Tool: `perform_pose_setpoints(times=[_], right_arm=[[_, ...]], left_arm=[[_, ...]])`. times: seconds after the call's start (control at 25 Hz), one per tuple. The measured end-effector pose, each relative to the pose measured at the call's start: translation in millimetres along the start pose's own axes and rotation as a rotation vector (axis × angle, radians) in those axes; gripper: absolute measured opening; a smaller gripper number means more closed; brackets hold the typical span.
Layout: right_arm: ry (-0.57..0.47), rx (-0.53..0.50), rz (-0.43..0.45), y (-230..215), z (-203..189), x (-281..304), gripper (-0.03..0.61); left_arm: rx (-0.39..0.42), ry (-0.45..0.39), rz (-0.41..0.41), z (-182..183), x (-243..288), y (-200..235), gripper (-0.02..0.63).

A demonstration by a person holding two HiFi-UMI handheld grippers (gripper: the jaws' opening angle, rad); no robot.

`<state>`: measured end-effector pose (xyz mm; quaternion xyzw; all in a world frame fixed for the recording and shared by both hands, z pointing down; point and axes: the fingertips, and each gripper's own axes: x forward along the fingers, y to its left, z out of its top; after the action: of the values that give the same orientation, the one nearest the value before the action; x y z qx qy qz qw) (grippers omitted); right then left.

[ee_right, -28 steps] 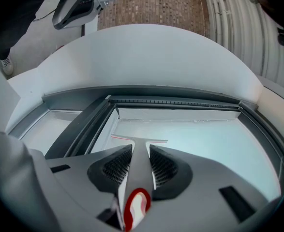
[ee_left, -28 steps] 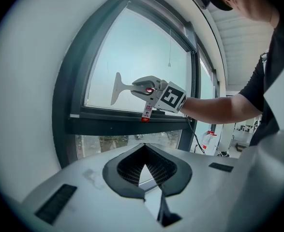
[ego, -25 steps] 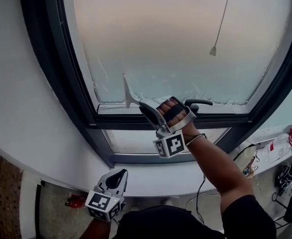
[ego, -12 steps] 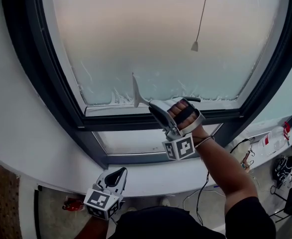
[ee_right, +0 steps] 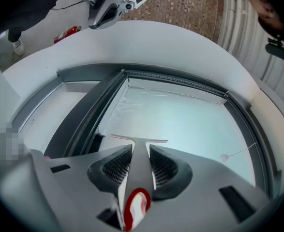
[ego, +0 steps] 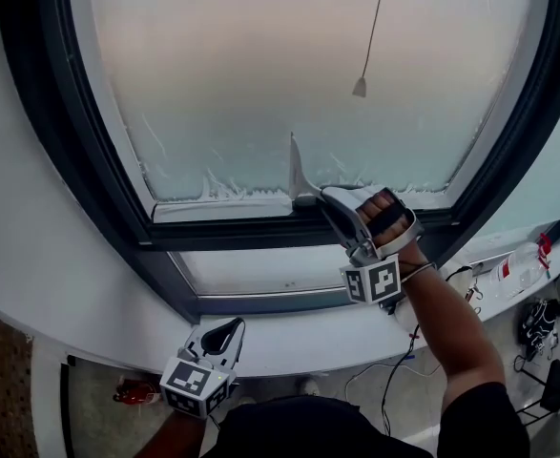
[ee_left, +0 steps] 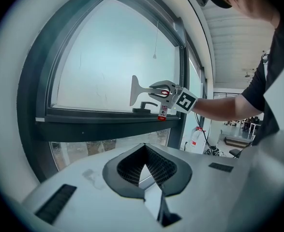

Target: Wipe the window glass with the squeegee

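Right gripper (ego: 329,201) raised to the window, jaws pinched on the handle of the squeegee (ego: 297,177); in the right gripper view the grey shaft of the squeegee (ee_right: 136,161) runs up between the two mesh pads (ee_right: 116,167), gripped on both sides, the T-shaped blade out ahead of the tips and a red-and-white tag at the near end. From the head view the blade stands on end, edge toward the window glass (ego: 289,65), low on the pane, just above the bottom of the dark frame (ego: 117,213); exact contact with the glass cannot be made out. A band of white streaky residue (ego: 217,187) lies along the lower edge of the pane. Pull cord with a small weight (ego: 360,87) hangs in front of the glass, above and right of the blade. Left gripper (ego: 224,337) held low, below the white sill (ego: 289,337), well apart from the window; its jaws (ee_left: 142,167) pressed together with nothing between them
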<state>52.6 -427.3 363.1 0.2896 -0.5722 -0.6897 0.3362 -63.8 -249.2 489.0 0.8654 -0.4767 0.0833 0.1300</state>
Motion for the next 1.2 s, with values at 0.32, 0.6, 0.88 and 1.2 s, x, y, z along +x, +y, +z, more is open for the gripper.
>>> perform_pose_setpoints(times=[0.32, 0.6, 0.88, 1.2], right_arm=[[0.045, -0.043, 0.023, 2.6, -30.3, -16.6, 0.103], [0.072, -0.053, 0.039, 2.9, -43.6, -20.0, 0.103], [0.092, 0.043, 0.029, -1.2, -39.0, -22.1, 0.103], [0.024, 0.233, -0.013, -31.1, 2.9, -19.2, 0.103]], left_arm=[[0.011, -0.009, -0.018, 2.7, 6.6, -10.8, 0.002], [0.007, -0.016, -0.014, 2.1, 6.9, -11.8, 0.002], [-0.001, -0.033, -0.013, 3.3, 1.0, -7.1, 0.002], [-0.011, -0.044, 0.013, 5.8, -13.3, 9.0, 0.002]])
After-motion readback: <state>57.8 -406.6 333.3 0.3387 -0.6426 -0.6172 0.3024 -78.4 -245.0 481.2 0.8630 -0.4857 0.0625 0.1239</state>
